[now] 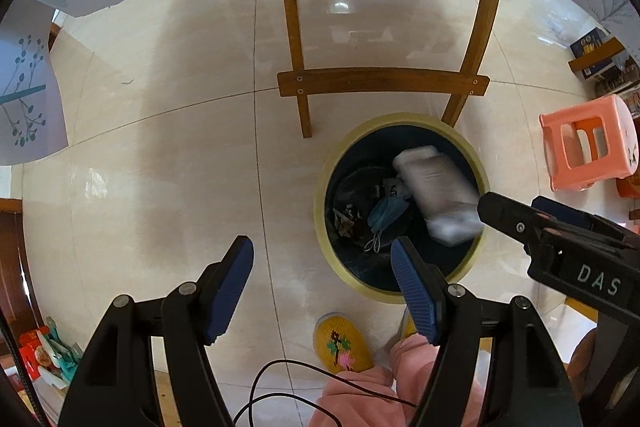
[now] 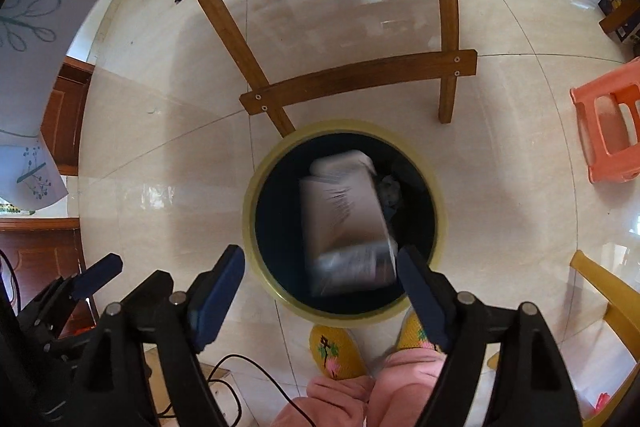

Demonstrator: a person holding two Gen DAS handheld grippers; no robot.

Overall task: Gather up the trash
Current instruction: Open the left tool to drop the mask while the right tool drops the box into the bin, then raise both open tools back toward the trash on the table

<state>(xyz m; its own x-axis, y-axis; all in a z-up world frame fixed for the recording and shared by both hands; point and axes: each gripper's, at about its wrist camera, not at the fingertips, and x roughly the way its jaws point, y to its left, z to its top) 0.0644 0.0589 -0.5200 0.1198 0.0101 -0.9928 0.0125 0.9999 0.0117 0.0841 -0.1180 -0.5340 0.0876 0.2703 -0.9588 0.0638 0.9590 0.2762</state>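
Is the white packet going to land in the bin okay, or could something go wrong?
Probably fine, but two things could go wrong. The blurred white packet is dropping near the side of the trash bin closest to the person, so it might clip the rim and tip out onto the floor. The yellow slippers stand right against the bin, so a small step could nudge it.

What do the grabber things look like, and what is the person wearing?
Both grabbers, the left gripper and right gripper, are black with ridged blue pads. One has white letters DAS. A thin black cable hangs below. The person wears pink trousers and yellow embroidered slippers.
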